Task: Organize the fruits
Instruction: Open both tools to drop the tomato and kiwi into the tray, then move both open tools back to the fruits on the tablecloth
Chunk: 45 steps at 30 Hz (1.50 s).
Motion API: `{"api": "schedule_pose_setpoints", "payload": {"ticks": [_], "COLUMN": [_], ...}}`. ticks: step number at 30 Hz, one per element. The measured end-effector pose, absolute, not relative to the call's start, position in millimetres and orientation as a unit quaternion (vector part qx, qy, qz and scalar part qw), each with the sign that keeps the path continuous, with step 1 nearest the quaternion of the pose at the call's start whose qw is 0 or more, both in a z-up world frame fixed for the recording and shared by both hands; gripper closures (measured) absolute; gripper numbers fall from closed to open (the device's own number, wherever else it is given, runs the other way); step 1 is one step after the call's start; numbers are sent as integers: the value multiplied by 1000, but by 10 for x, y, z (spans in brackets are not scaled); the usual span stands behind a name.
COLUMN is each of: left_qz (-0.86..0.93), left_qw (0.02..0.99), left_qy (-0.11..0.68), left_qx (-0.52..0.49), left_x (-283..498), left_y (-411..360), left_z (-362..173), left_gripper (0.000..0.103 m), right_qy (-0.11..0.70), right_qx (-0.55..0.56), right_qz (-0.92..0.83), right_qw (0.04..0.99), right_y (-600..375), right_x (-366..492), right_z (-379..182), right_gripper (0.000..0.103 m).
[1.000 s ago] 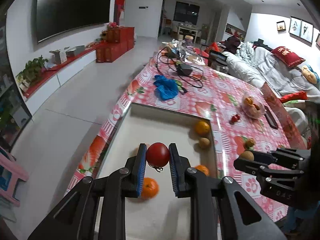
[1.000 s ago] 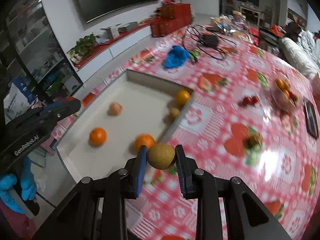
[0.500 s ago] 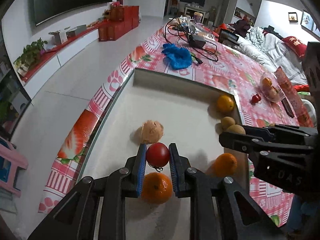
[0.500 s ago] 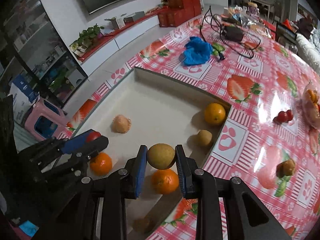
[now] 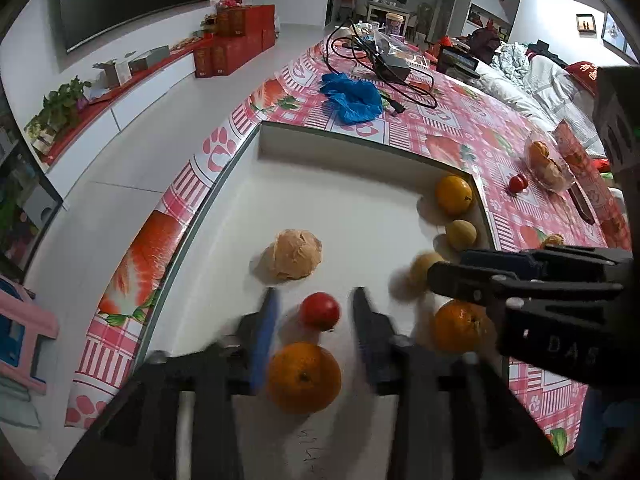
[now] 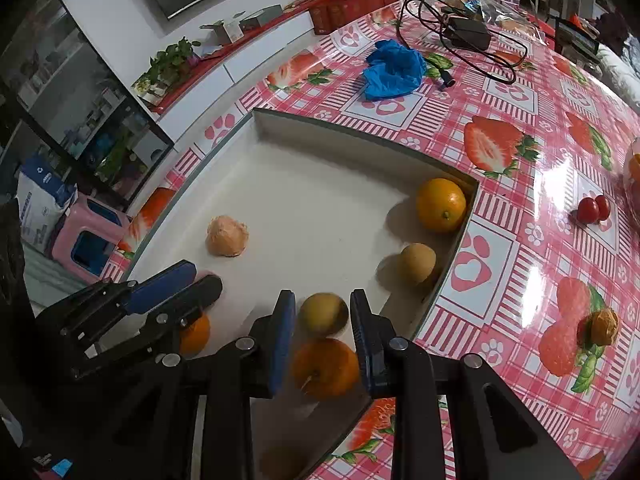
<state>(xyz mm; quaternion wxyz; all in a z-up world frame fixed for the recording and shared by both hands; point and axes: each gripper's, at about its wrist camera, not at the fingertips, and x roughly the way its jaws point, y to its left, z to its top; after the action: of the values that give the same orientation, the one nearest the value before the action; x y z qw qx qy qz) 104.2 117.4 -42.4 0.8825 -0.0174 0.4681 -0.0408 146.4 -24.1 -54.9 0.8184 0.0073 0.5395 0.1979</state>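
Sitting in the white tray (image 5: 360, 148) on the surface (image 6: 520, 240), the little red tomato (image 5: 320, 311) lies between the fingers of the left gripper (image 5: 314, 312). That gripper has just been opening, and its pads do not touch the tomato. The right gripper (image 6: 323, 314) has its pads close around a yellow-brown fruit (image 6: 323, 314); I cannot tell if it squeezes. An orange (image 5: 304, 376) rests just beside the tomato.
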Motion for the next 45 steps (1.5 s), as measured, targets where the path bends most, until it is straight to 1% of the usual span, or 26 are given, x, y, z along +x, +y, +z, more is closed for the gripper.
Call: {"api": "schedule_pose_setpoints", "payload": {"ticks": [1,3,4,9,15,21,24,30,35,40,45], "left_qz": [-38,-37,-37,-34,-37,-47,-54,-78,-98,-118,-134], "left_qw": [885,887,887,886,885,891,894,895,895,893,887], "left_qy": [464,461,461,463,464,452,444,439,433,433,438], "left_qx": [-15,-14,-14,-12,-8,2,12,30,41,42,55], "left_x": [1033,1021,1018,1015,982,937,918,870,850,871,874], "left_y": [1165,1160,1153,1132,1056,921,822,546,329,115,-122], "left_z": [-410,-389,-383,-351,-265,-60,50,210,303,370,343], "left_gripper": [38,30,27,23,23,22,22,21,21,21,21], "right_qy": [540,530,528,521,511,499,486,480,484,501,527], "right_qx": [9,14,13,0,7,21,33,64,93,95,94], "right_qz": [197,201,201,199,194,184,169,140,97,20,-9], "right_qw": [818,823,825,830,837,847,857,864,865,860,845], "right_y": [-245,-260,-256,-239,-348,-562,-728,-1142,-1671,-2231,-2468], "right_x": [1463,1443,1435,1390,1337,1276,1236,1170,1068,982,936], "right_z": [-546,-512,-491,-418,-320,-190,-114,-103,-218,-406,-692], "right_gripper": [54,28,28,28,28,28,0,0,0,0,0]}}
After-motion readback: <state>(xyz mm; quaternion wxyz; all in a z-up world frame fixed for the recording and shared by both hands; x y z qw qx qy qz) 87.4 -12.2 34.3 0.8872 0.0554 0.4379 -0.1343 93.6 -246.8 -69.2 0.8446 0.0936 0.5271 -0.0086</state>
